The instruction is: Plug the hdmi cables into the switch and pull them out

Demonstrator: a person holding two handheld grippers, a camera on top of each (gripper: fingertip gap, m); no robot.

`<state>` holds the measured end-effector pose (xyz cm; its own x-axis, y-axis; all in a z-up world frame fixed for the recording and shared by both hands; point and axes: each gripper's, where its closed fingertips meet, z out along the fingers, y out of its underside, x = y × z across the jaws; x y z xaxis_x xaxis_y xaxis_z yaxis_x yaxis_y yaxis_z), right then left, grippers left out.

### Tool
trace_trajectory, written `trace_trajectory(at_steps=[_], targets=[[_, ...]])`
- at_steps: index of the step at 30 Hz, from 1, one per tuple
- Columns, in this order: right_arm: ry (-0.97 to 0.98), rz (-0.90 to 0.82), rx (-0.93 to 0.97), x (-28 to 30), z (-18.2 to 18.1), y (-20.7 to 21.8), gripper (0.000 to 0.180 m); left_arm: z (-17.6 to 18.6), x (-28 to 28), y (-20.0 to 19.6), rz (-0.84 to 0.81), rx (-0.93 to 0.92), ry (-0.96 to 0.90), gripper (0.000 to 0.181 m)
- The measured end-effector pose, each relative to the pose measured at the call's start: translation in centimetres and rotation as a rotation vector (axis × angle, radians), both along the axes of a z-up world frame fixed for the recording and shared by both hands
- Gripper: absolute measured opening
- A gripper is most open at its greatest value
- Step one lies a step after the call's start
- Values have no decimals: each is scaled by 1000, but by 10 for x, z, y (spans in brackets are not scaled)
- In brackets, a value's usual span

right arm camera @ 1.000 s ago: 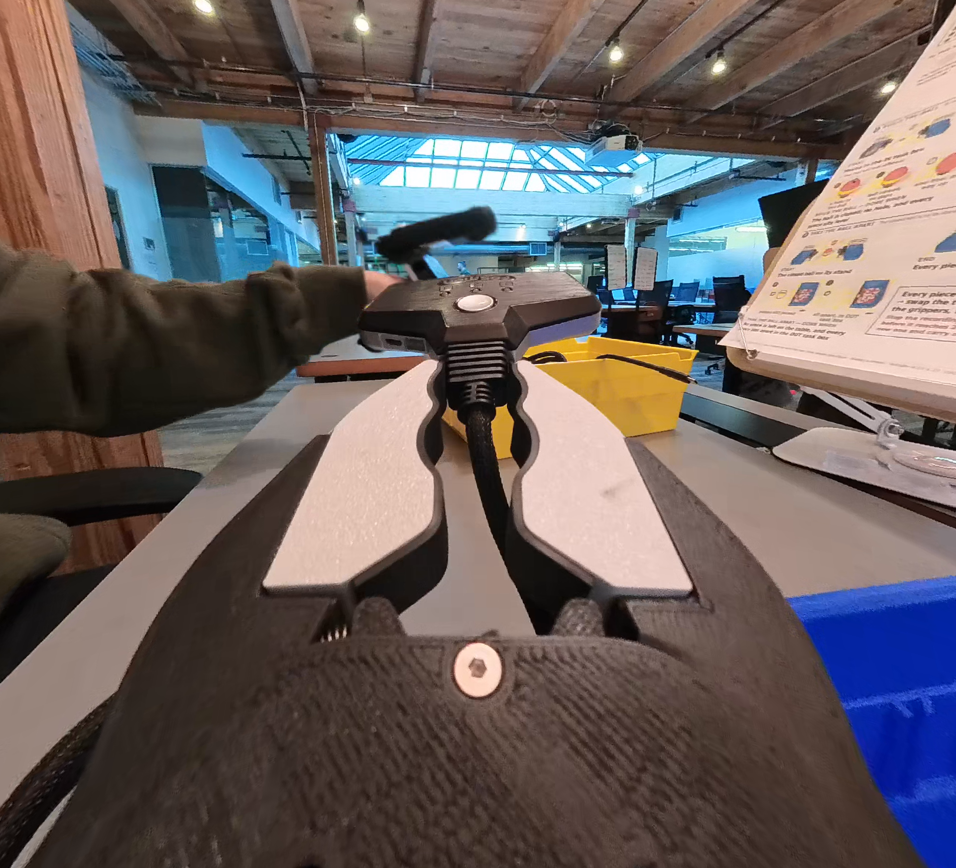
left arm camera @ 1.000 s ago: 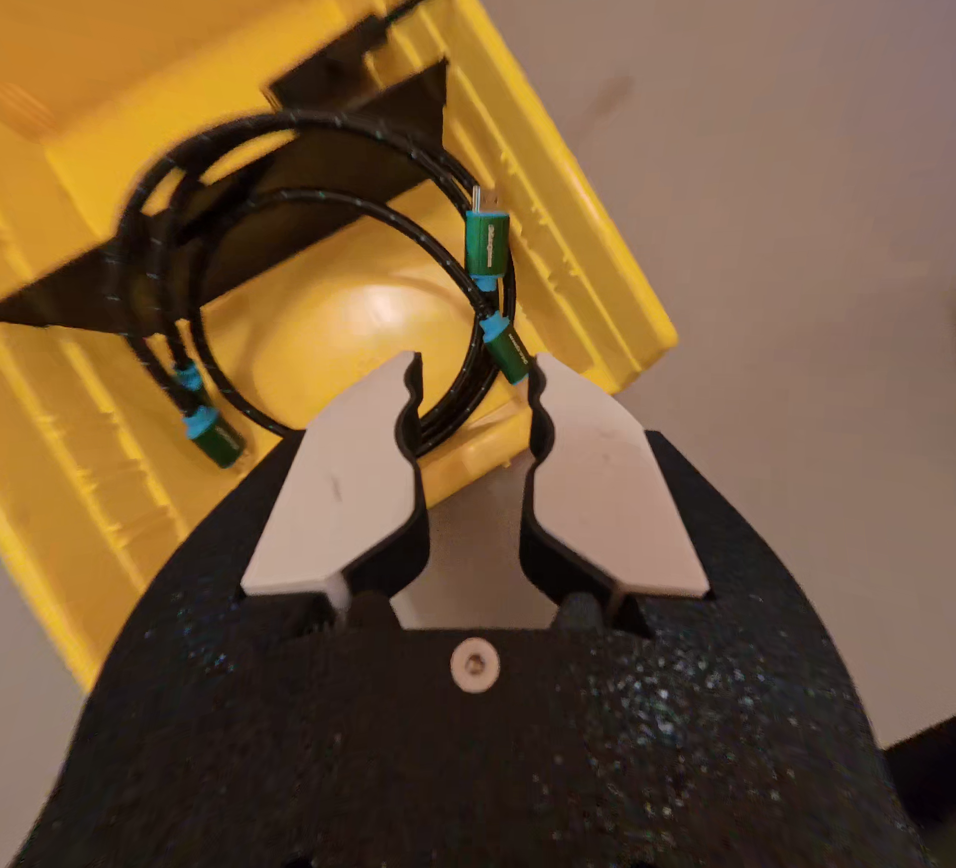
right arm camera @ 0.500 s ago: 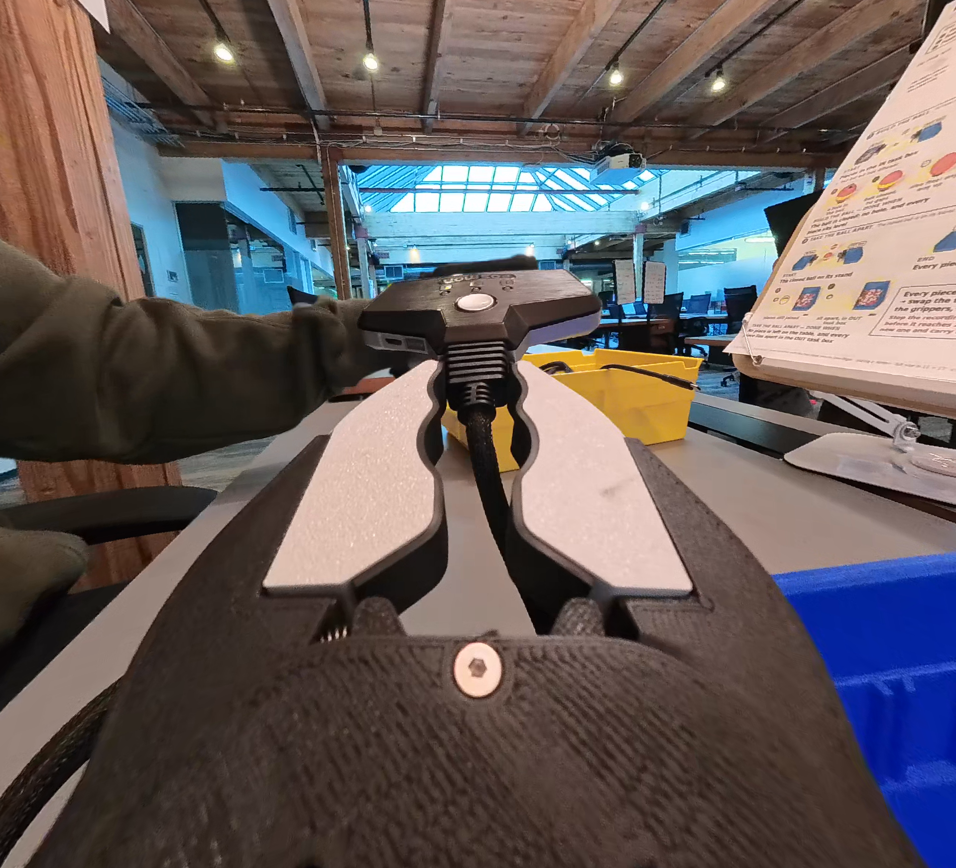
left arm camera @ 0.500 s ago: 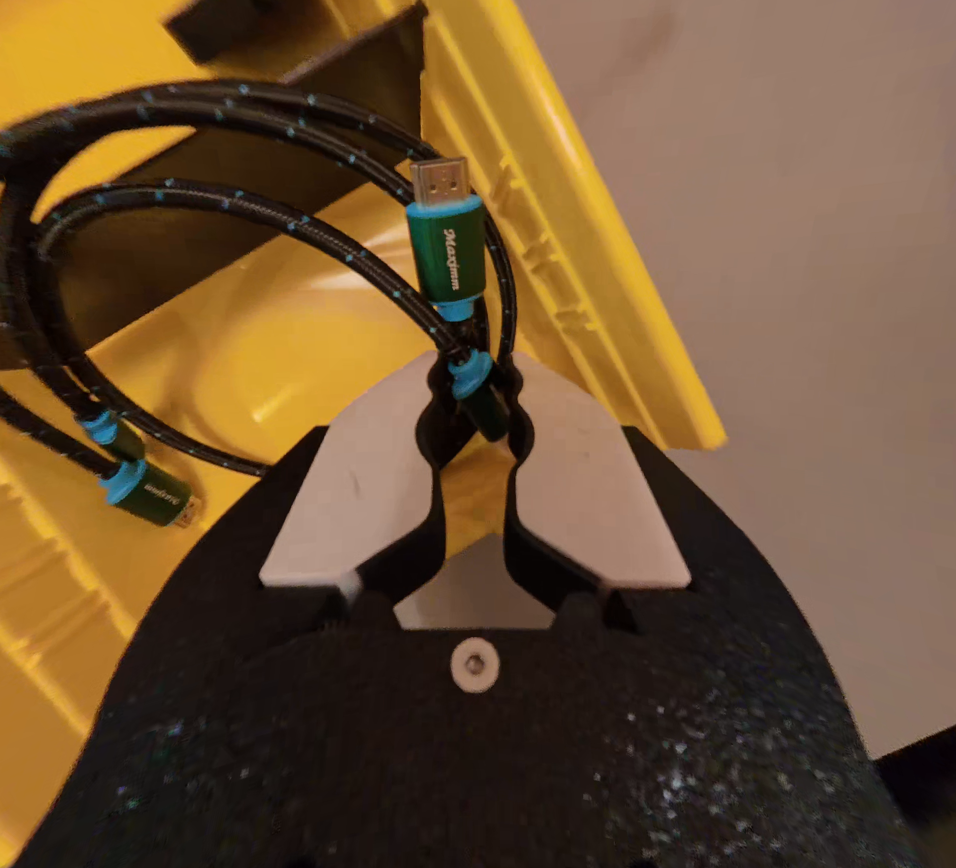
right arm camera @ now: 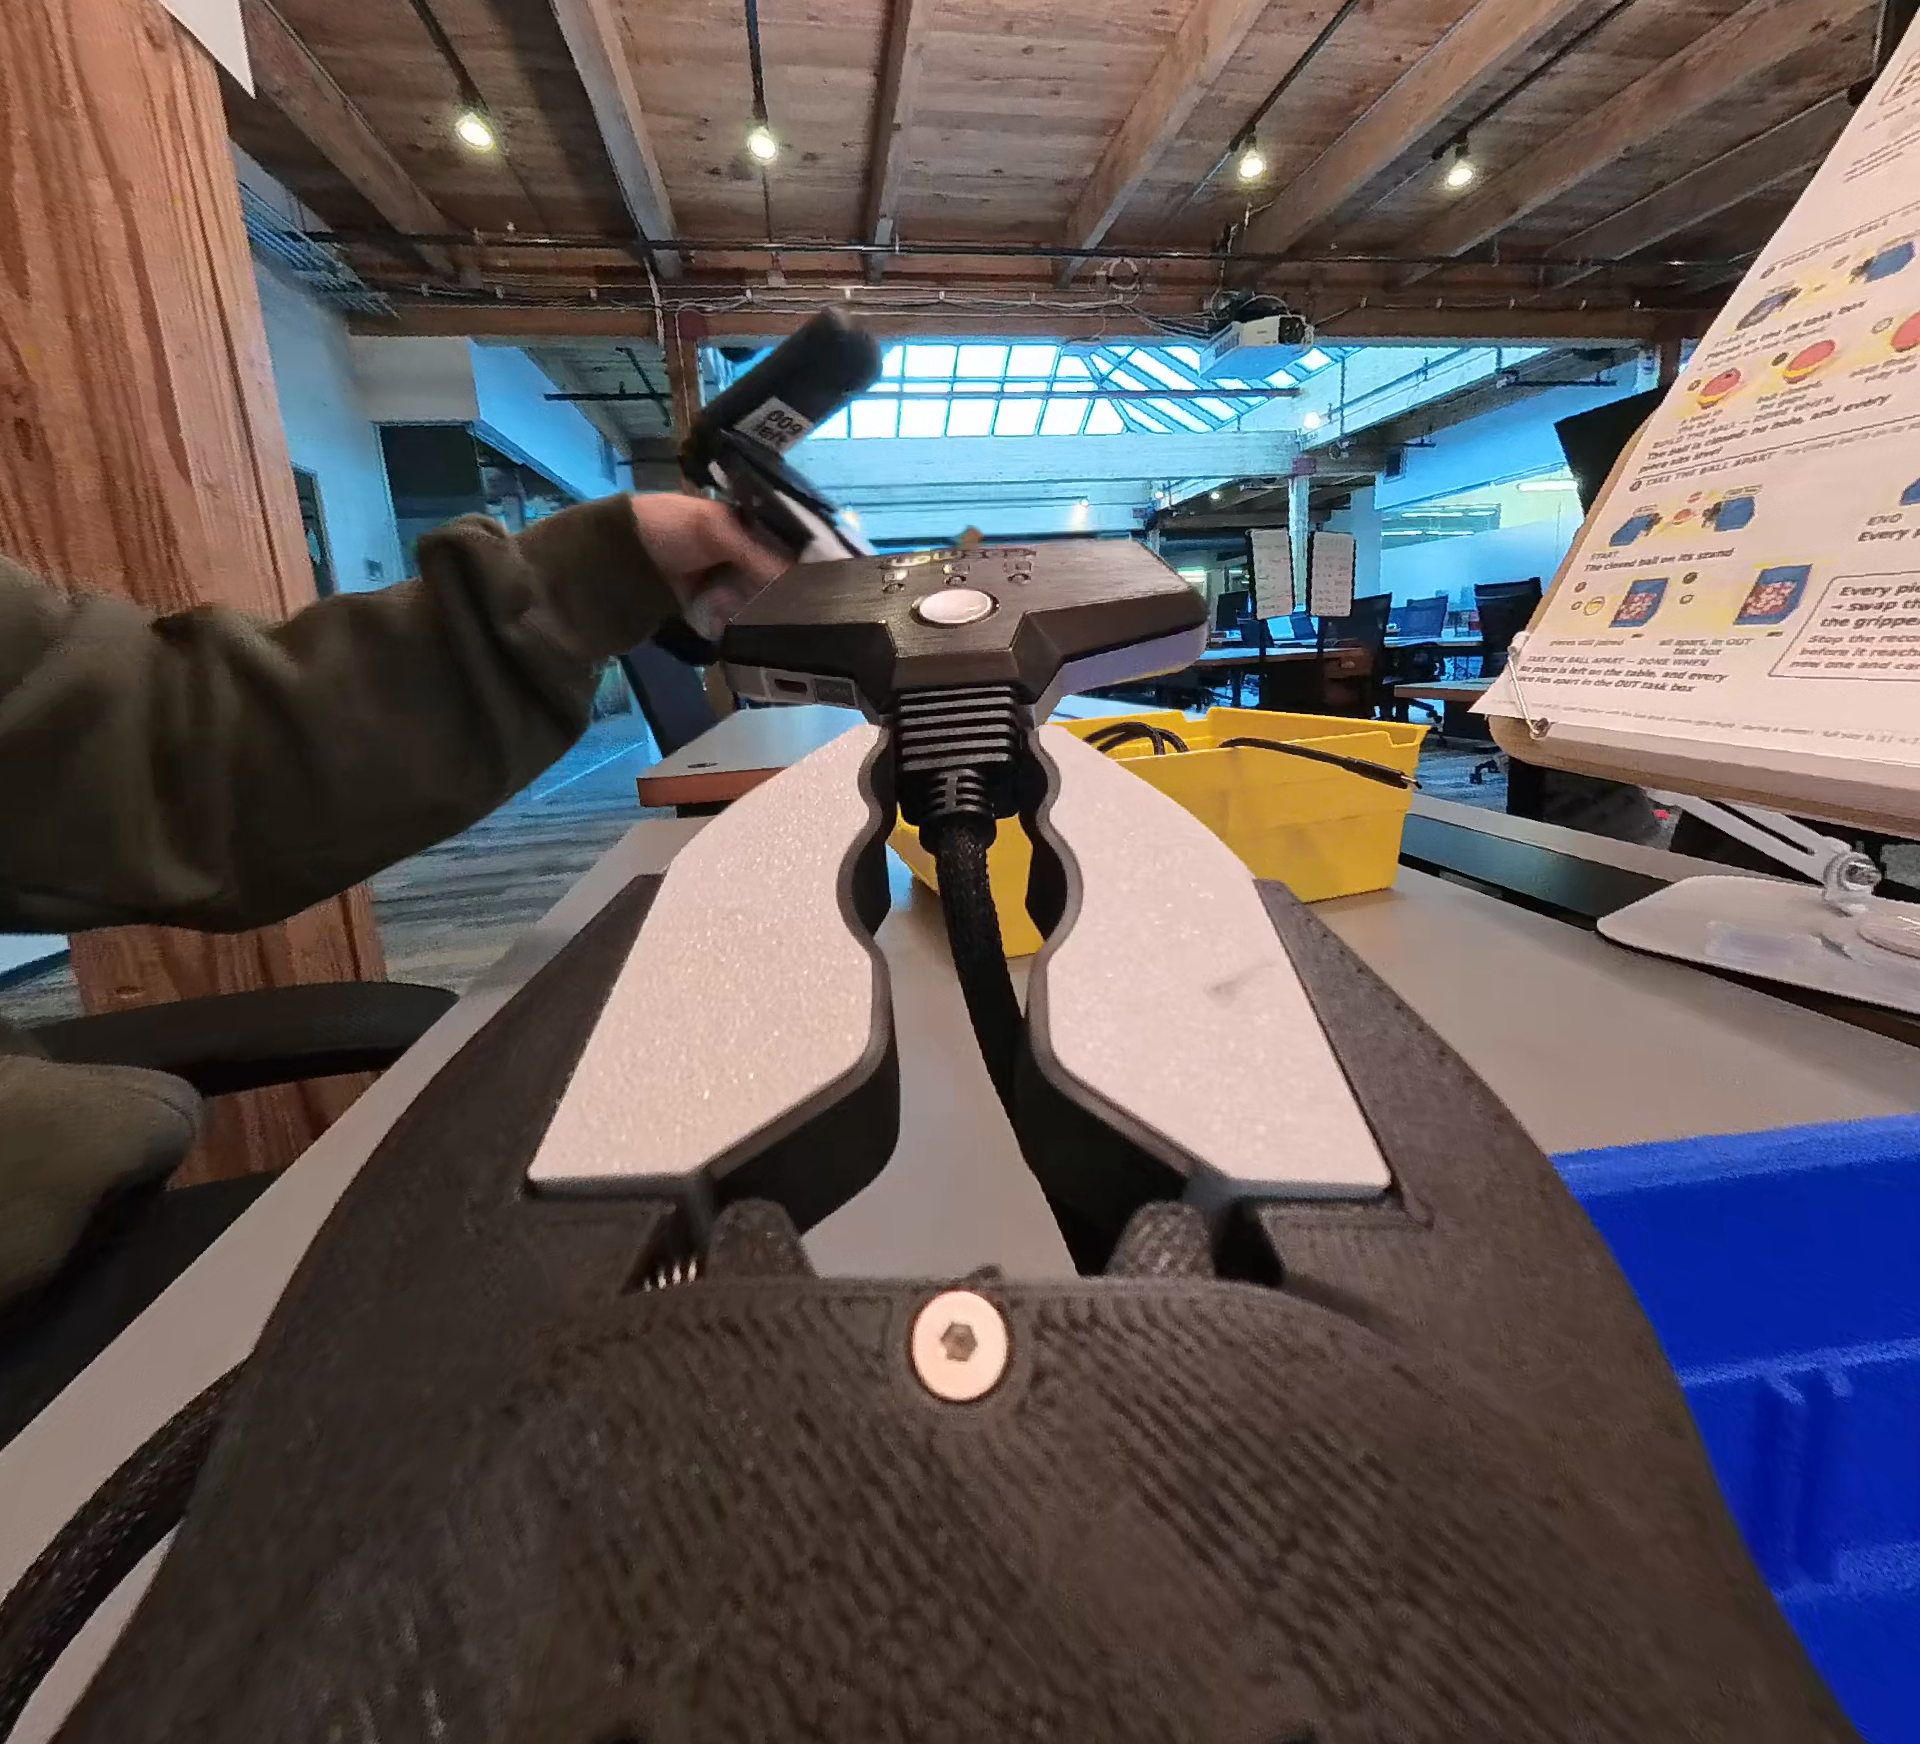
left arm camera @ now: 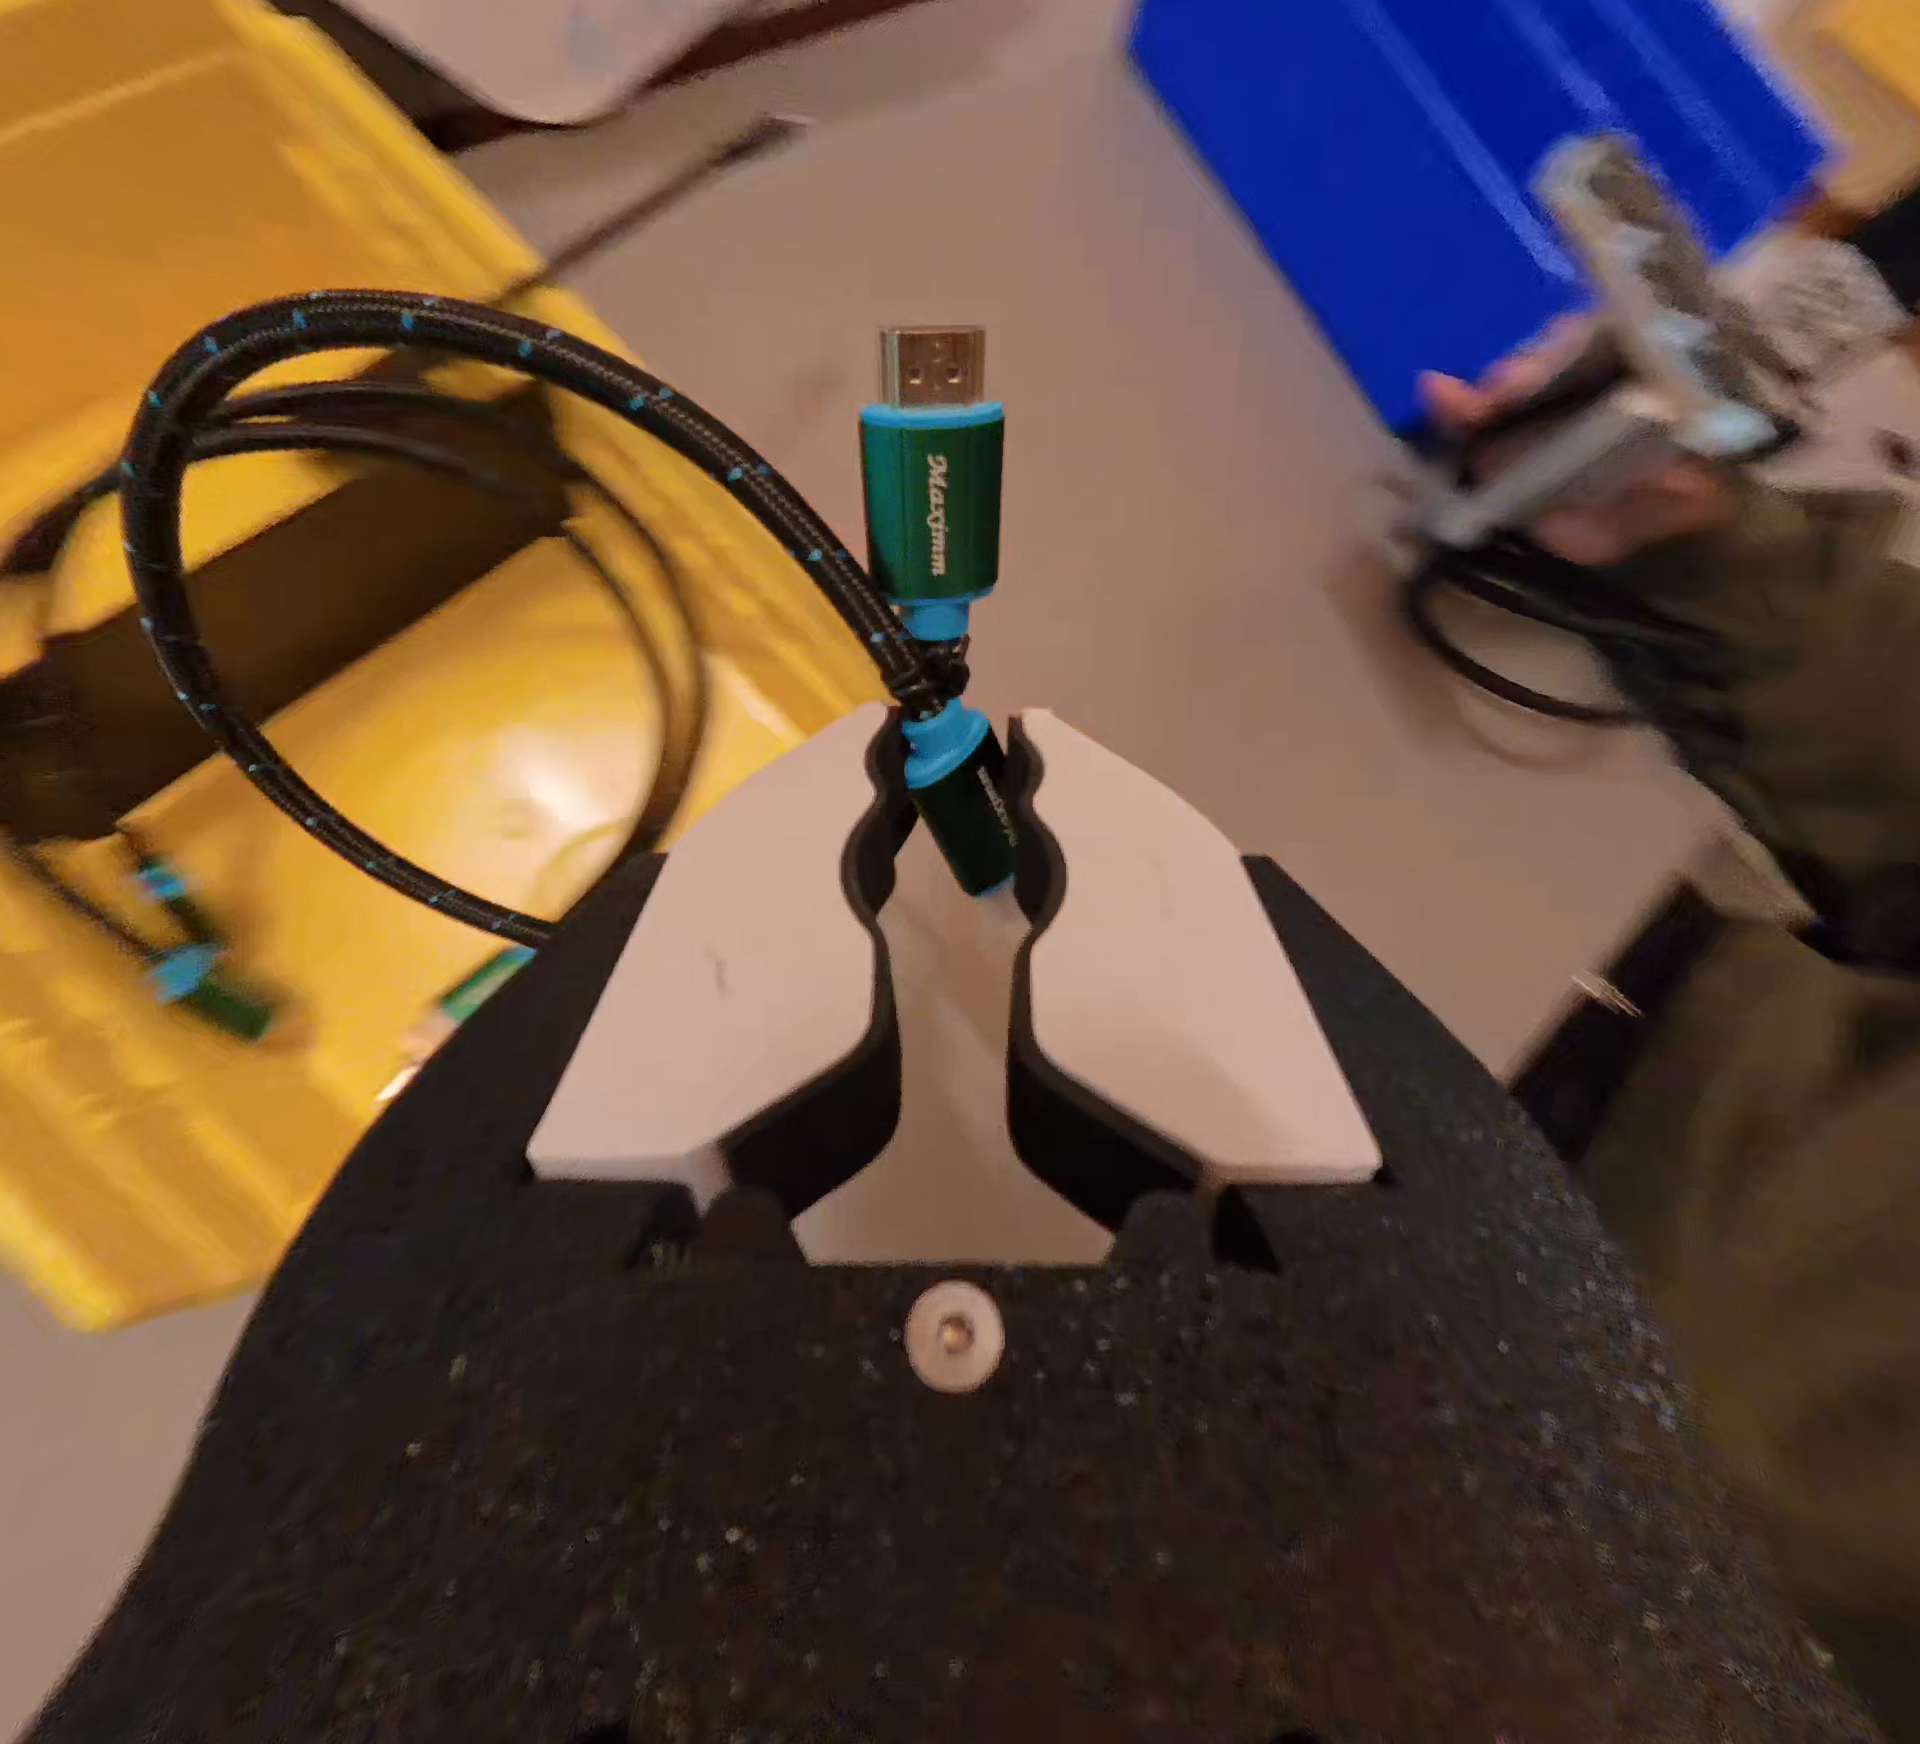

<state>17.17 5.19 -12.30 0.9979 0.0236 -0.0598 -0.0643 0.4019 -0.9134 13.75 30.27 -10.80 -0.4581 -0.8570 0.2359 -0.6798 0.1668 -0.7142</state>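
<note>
left gripper (left arm camera: 951, 764): clamped on a green HDMI plug (left arm camera: 966, 811), second plug (left arm camera: 932, 499) upright at 12 o'clock, braided cable (left arm camera: 416, 551) looping to 9 o'clock over yellow bin (left arm camera: 156, 188) | right gripper (right arm camera: 956, 769): clamped on switch (right arm camera: 961, 624) neck, held above surface (right arm camera: 1507, 998) | blue bin (right arm camera: 1766, 1331) at 4 o'clock

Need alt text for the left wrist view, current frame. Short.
The left gripper is shut on a green HDMI plug, its braided cable looping back to a second plug standing upright just beyond the fingertips. A yellow bin sits at left and a blue bin at upper right, both on a grey table.
</note>
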Motion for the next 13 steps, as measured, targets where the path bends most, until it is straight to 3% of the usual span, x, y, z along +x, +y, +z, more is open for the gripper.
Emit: trace_trajectory(at_steps=[1, 7, 10, 13], targets=[[2, -1, 3, 0, 0, 0, 22, 2, -13, -17, -83, -42, 4, 18], [-2, 20, 26, -2, 2, -3, 22, 8, -82, -95, -506, -291, -104, 18], [-18, 30, 21, -6, 2, -2, 22, -5, -91, -104, -510, -295, -110, 18], [-40, 49, 9, -11, 1, 0, 22, -29, -94, -105, -470, -158, -47, 18]])
